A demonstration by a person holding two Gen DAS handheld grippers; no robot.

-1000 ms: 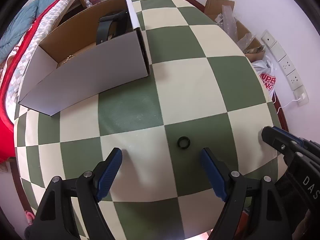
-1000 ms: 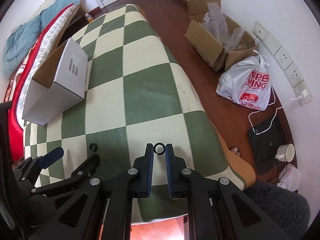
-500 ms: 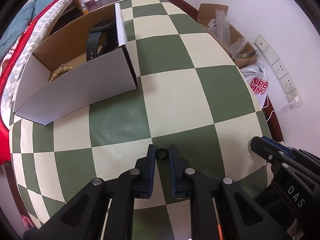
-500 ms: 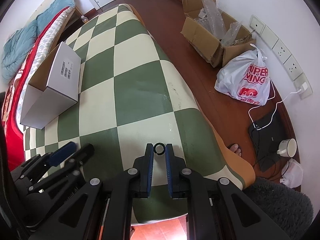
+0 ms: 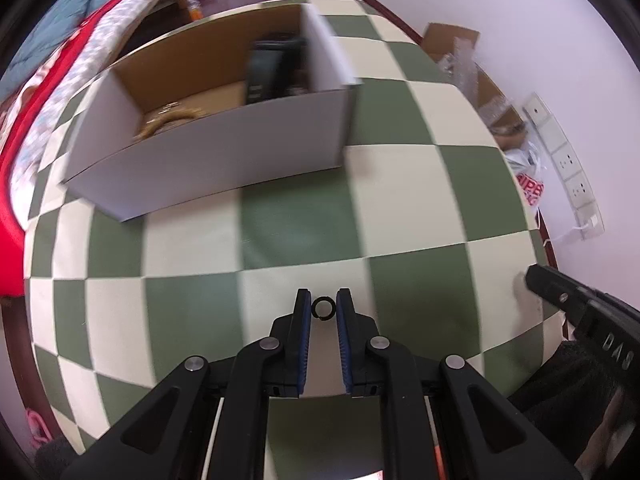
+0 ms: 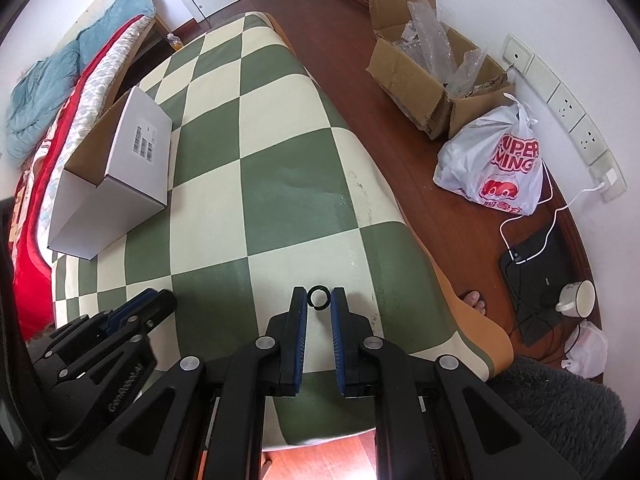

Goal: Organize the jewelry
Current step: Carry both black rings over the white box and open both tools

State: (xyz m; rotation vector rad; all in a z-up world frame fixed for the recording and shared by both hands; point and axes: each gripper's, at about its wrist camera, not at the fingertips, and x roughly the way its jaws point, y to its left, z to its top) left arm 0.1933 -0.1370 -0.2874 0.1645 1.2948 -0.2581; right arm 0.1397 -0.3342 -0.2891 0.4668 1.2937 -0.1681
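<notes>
since a second ago our left gripper (image 5: 323, 307) has clamped its black ring (image 5: 323, 307) and carried it nearer the white box (image 5: 224, 160). our right gripper (image 6: 319, 299) pinches another ring (image 6: 319, 297), farther from the box. they look light, stiff and slippery; gripping across the band seems right.

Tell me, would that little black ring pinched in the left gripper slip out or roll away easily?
Probably yes. The ring is a thin, smooth hoop held only at the very tips of the left gripper, so a small twist might let it slip. It keeps its round shape under the squeeze, so it seems stiff. If dropped on the flat checkered cloth, it could roll.
</notes>
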